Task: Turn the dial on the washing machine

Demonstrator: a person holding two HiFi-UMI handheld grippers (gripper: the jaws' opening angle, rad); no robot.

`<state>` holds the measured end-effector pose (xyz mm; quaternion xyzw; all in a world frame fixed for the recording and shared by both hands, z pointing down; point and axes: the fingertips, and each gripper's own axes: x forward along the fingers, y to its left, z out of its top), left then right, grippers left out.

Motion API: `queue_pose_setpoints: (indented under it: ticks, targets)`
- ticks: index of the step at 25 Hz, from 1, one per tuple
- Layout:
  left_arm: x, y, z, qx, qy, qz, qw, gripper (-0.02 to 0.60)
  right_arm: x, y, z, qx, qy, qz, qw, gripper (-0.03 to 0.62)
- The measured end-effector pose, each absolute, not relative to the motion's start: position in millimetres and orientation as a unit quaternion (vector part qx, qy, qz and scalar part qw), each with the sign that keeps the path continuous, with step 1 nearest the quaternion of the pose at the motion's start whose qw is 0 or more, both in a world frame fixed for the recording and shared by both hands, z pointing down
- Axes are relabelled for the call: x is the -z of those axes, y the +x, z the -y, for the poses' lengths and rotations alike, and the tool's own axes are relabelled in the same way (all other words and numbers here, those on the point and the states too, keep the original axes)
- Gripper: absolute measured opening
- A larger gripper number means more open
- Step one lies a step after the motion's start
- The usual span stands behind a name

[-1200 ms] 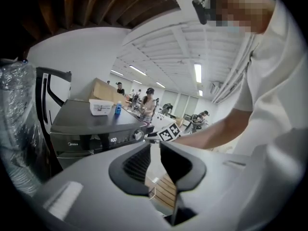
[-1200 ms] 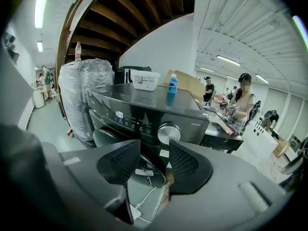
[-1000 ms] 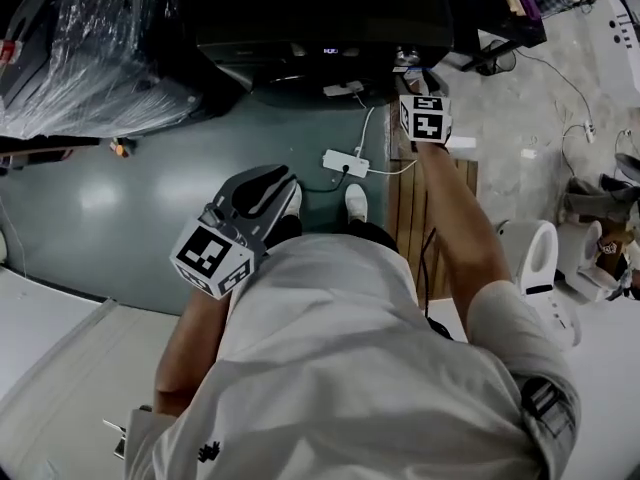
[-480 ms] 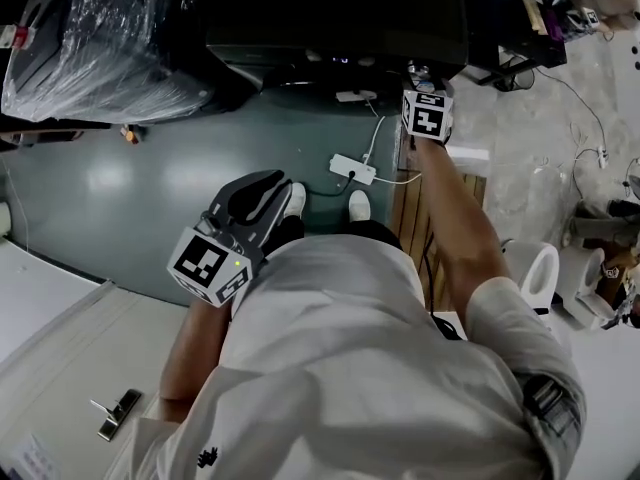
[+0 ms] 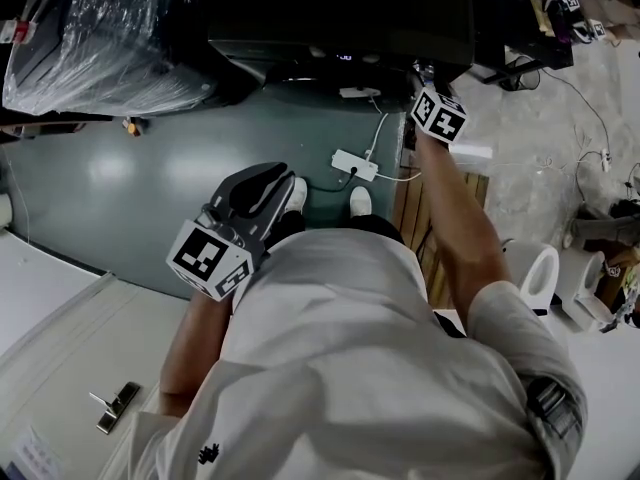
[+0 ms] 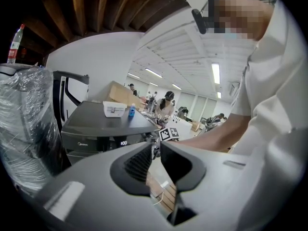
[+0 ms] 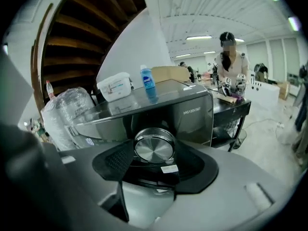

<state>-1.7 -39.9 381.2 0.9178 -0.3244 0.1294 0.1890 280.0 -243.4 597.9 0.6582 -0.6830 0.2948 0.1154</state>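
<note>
The dark grey washing machine (image 5: 340, 13) stands at the top of the head view. Its round silver dial (image 7: 154, 147) fills the middle of the right gripper view. My right gripper (image 7: 155, 154) reaches the machine's front right corner (image 5: 420, 70), and its black pads (image 7: 118, 160) flank the dial on both sides. The jaws stand wide, and I see no firm press on the dial. My left gripper (image 5: 270, 175) hangs low in front of the person's body, far from the machine. In its own view the left gripper (image 6: 156, 147) has its jaws together and empty.
A white tub (image 7: 114, 86) and a blue bottle (image 7: 147, 78) sit on the machine's top. A plastic-wrapped bulk (image 5: 90, 48) stands left of the machine. A white power strip (image 5: 354, 165) with cables lies on the green floor beside wooden boards (image 5: 412, 208). People work in the background (image 7: 230, 61).
The marker cube on my right gripper has rolled clockwise at the machine's front and sits slightly further right. The left gripper has hardly moved.
</note>
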Motion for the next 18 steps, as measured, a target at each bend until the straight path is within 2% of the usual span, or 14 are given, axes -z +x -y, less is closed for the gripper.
queue_pose_setpoints:
  ticks: [3,6,10,14,18]
  targets:
    - [-382.5,-0.6,41.4,-0.13,0.919,0.321,0.191,0.086,-598.9,281.4,242.8,-0.329,0.652,0.68,0.065,0.25]
    - [-382.1,2.4,42.6,-0.132,0.921,0.314,0.189,0.086,-594.0,282.1,242.6,-0.312,0.65,0.69,0.069,0.25]
    - [-382.8,4.1,43.8,-0.134,0.923,0.308,0.186,0.086,-585.8,282.8,236.4,-0.25,0.651,0.705,0.127,0.252]
    - [-382.9,7.2,42.6,-0.133,0.925,0.304,0.186,0.086,-585.2,276.5,232.4,-0.154,0.639,0.716,0.236,0.273]
    - [-384.7,8.7,39.5,-0.136,0.925,0.3,0.187,0.086,-601.1,268.7,234.8,-0.115,0.631,0.711,0.29,0.273]
